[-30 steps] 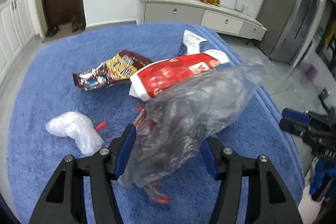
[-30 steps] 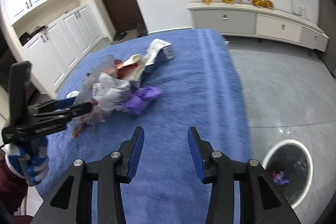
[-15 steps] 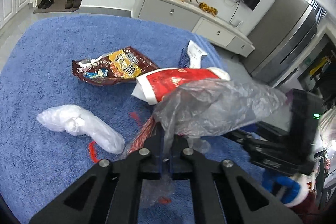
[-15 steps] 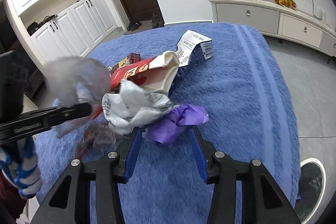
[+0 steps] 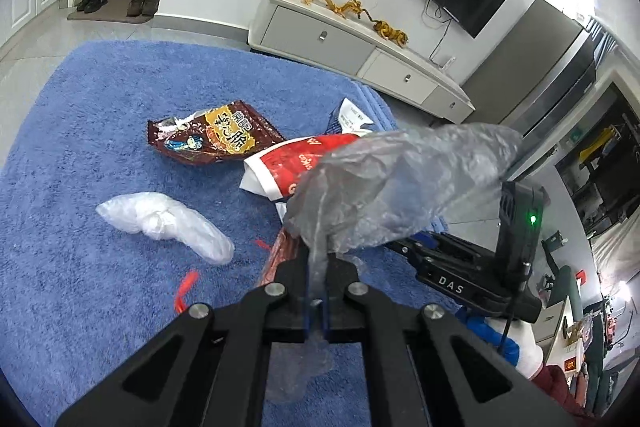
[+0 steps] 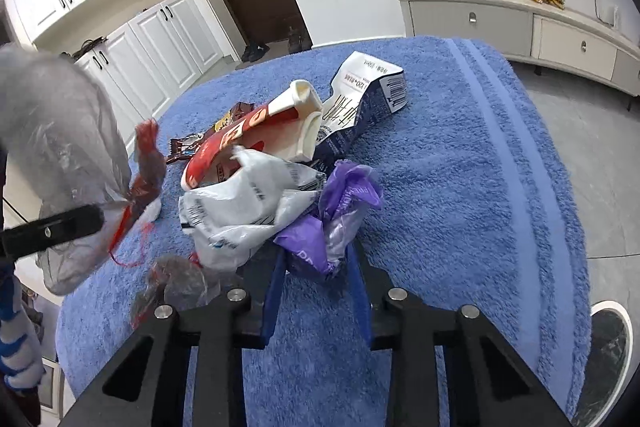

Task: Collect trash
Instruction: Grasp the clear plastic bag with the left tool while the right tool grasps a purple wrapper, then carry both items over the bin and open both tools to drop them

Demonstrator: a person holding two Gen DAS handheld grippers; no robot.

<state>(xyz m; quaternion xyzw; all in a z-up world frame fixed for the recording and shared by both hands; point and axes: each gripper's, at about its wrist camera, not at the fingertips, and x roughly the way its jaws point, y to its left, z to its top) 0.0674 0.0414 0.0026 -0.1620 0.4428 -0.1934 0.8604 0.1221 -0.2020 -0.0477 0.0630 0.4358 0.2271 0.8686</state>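
The left claw (image 5: 318,291) is closed on a clear plastic bag (image 5: 400,191). The neck of the bag is pinched between the two blue pads, and the rest of the bag balloons up and to the right, clear of the blue towel (image 5: 80,147) that covers the counter. In the right wrist view the same bag (image 6: 60,155) hangs at the left edge, with a crumpled red wrapper (image 6: 146,167) caught against it at the tip of the left claw.

The jaws of the right claw (image 6: 316,275) are closing around a crumpled purple wrapper (image 6: 332,219). The wrapper lies between the blue pads, on the towel; whether the pads already press on it cannot be told.

Remaining trash on the towel:
- A white plastic bag (image 6: 244,203), just left of the purple wrapper and touching it.
- A red-and-white package (image 6: 256,131), behind the white bag.
- A white-and-dark-blue wrapper (image 6: 360,99) with a barcode, behind the red-and-white package.
- A brown snack bag (image 5: 212,137), lying flat to the left of the red-and-white package.
- A white wad in clear film (image 5: 164,223), lying apart to the left of the left claw.
- A small clear scrap (image 6: 176,283), just left of the right claw.
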